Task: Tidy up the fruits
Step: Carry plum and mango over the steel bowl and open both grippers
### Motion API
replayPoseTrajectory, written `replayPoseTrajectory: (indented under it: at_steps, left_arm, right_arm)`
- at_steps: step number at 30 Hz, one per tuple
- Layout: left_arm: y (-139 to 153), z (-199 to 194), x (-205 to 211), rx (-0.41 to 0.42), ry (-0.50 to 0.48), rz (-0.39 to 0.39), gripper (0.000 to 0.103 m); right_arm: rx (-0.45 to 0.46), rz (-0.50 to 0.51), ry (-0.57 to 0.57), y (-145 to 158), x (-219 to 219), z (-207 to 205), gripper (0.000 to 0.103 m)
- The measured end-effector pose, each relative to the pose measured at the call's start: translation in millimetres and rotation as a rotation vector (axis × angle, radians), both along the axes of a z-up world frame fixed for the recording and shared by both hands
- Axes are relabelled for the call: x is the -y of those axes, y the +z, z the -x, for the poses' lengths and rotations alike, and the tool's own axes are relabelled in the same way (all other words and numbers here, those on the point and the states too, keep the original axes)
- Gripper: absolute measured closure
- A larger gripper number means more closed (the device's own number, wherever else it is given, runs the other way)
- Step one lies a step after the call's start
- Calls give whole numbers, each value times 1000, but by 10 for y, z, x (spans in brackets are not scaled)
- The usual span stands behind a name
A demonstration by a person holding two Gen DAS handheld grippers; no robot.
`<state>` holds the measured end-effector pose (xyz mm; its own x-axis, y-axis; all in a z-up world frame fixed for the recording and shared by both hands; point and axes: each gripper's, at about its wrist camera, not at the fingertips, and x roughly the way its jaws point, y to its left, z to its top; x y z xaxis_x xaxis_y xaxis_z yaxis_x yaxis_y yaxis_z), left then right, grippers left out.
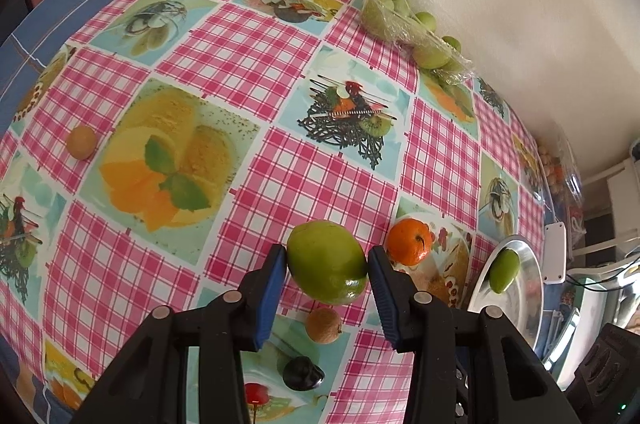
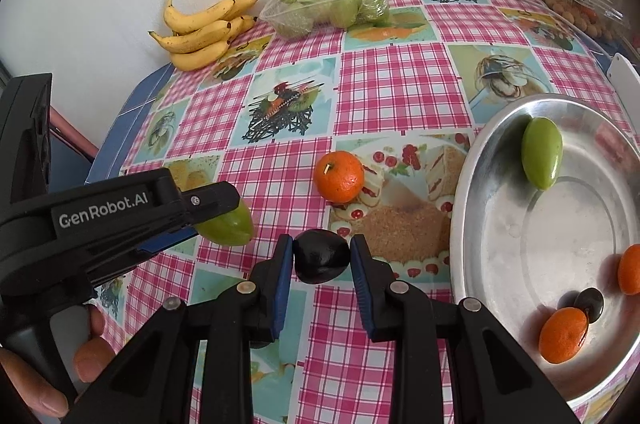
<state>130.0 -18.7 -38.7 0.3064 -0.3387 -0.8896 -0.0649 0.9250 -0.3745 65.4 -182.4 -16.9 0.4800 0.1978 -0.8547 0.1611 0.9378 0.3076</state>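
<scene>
Left gripper (image 1: 327, 260) clamps a green fruit (image 1: 327, 262); right gripper (image 2: 322, 252) clamps a dark plum (image 2: 321, 256), centre frame. Smooth round skins could squirt from the pads. Judged risk: rolling off the steel plate (image 2: 500, 152), lower right.

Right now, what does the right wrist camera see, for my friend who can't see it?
The right tool grips a dark plum over a pink checked tablecloth. A metal plate on the right holds fruit; the left tool grips a green fruit.
</scene>
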Motion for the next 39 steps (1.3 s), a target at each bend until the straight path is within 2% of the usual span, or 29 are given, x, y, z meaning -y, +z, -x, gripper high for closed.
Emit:
replayPoseTrajectory:
  at_steps: [11, 18, 26, 33, 39]
  left_arm:
    - [106, 23, 38, 32, 5, -17, 58]
    - [201, 93, 245, 55, -47, -9, 58]
    - [257, 248, 632, 77, -151, -24, 58]
    - [262, 452, 1037, 79, -271, -31, 58]
    - [297, 658, 1383, 112, -381, -46, 58]
  right_arm:
    - [21, -9, -34, 74, 143, 77, 73]
    - [35, -19, -111, 135, 427, 164, 73]
    - [34, -27, -244, 160, 853, 362, 73]
    - [7, -24, -354, 133, 1216, 560, 73]
    - [-5, -19, -437, 138, 1485, 746, 73]
